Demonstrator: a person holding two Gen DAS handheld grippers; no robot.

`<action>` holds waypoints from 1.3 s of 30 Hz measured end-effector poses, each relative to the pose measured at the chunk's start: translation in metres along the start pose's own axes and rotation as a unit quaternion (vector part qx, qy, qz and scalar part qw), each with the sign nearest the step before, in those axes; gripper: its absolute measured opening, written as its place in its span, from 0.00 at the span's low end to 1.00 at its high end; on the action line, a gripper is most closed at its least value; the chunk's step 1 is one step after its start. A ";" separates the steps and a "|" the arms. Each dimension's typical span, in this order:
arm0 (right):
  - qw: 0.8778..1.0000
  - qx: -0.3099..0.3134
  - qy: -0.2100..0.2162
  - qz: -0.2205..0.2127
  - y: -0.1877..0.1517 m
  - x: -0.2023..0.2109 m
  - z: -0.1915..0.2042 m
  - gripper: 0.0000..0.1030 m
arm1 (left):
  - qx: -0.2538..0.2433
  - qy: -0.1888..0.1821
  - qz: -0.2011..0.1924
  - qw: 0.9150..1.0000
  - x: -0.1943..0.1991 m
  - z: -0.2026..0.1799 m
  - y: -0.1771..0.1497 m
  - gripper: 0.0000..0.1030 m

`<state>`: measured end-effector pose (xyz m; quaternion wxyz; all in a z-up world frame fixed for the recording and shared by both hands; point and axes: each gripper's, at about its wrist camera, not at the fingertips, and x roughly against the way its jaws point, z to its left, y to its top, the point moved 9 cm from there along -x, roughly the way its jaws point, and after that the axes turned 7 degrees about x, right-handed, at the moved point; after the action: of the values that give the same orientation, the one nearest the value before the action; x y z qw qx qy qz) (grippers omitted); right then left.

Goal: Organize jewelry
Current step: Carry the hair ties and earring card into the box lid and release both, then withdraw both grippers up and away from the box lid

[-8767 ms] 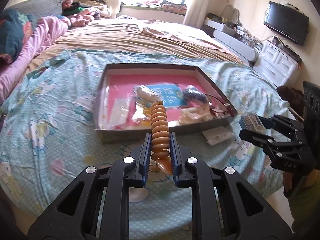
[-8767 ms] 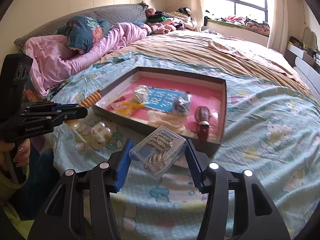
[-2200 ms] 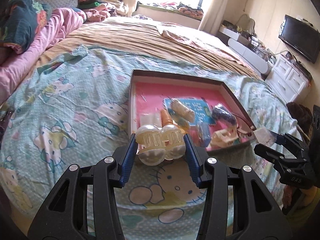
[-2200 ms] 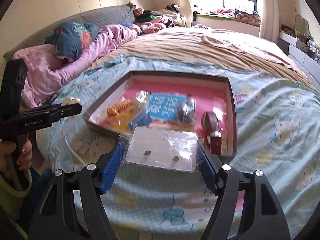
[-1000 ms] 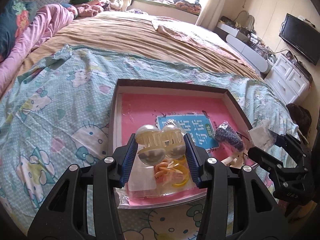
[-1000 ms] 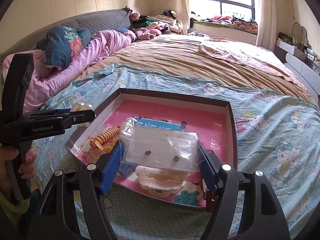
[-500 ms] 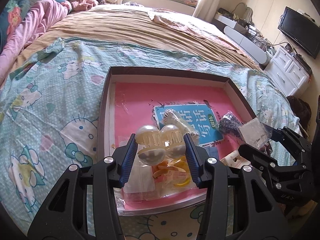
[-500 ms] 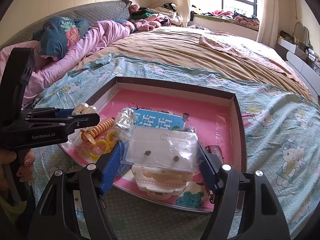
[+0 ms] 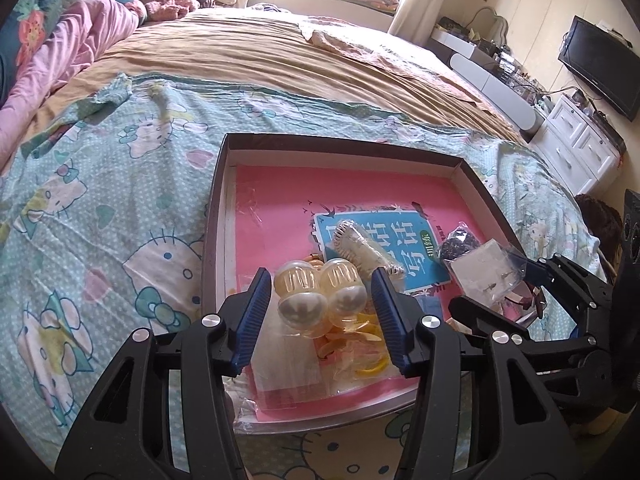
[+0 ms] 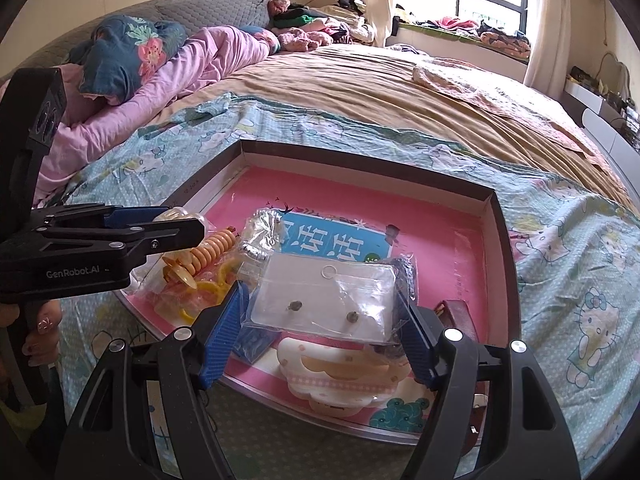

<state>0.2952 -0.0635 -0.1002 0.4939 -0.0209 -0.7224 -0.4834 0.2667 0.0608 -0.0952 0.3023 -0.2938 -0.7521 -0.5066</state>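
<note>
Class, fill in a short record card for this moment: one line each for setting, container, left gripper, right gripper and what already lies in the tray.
setting: bed with a cartoon-cat sheet
container: shallow pink-lined tray
left gripper: shut on a pearl hair claw, above the tray's near left part
right gripper: shut on a clear earring bag, above the tray's near edge
in tray: orange spiral hair tie, blue card, yellow rings
</note>
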 end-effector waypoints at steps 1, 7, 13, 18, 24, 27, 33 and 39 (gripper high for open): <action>1.000 0.000 0.000 0.000 0.000 0.000 0.000 0.68 | 0.000 0.000 0.000 1.000 0.000 0.000 0.000 0.42; 1.000 0.002 0.000 0.002 0.001 -0.002 0.002 0.70 | 0.000 0.000 0.000 1.000 0.000 0.000 0.000 0.42; 1.000 0.003 0.001 0.003 0.001 -0.002 0.004 0.71 | 0.000 0.000 -0.002 1.000 0.003 0.002 0.001 0.42; 1.000 0.002 0.000 0.003 0.001 -0.002 0.004 0.76 | 0.000 0.000 -0.001 1.000 0.003 0.002 0.002 0.42; 1.000 -0.005 -0.003 0.006 -0.005 0.002 0.002 0.82 | 0.001 0.000 -0.003 1.000 0.004 0.003 0.002 0.45; 1.000 -0.007 -0.004 0.005 -0.008 0.006 0.001 0.84 | 0.002 0.001 -0.006 1.000 0.008 0.004 0.004 0.49; 1.000 -0.008 -0.004 -0.002 -0.008 0.016 -0.001 0.90 | 0.005 0.001 -0.011 1.000 0.014 0.004 0.007 0.60; 1.000 -0.012 -0.005 -0.010 -0.006 0.027 -0.001 0.94 | 0.010 0.000 -0.019 1.000 0.024 0.002 0.010 0.72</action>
<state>0.2787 -0.0796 -0.0848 0.4852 -0.0218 -0.7190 -0.4972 0.2584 0.0695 -0.0718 0.2956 -0.2761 -0.7625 -0.5049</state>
